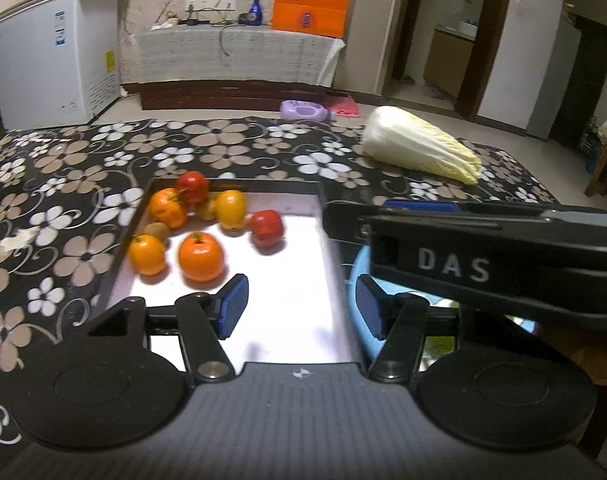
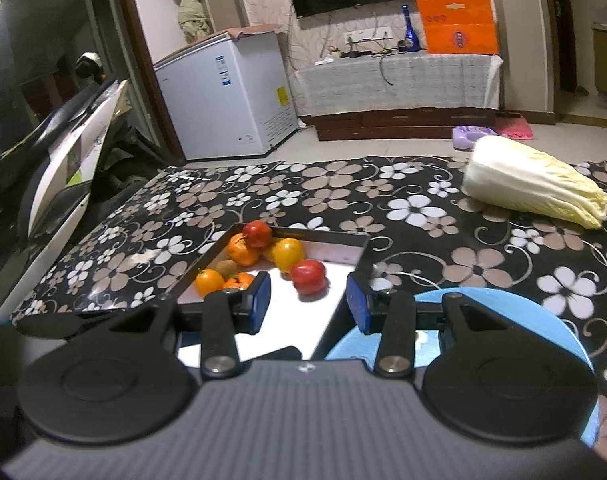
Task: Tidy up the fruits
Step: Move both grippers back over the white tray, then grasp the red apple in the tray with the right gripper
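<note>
Hiding blue plate: right gripper

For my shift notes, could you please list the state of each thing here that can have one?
left gripper: open, empty
right gripper: open, empty
tray: holds loose fruit at its far left corner
blue plate: beside tray, contents hidden
cabbage: lying on its side, whole
chest freezer: lid shut

The left tool tilts downward, its blue-padded fingers parted with nothing between them. At 3 o'clock in its view, the black body of the right tool crosses close by. The right tool also angles downward, pads apart and gripping nothing.
</note>
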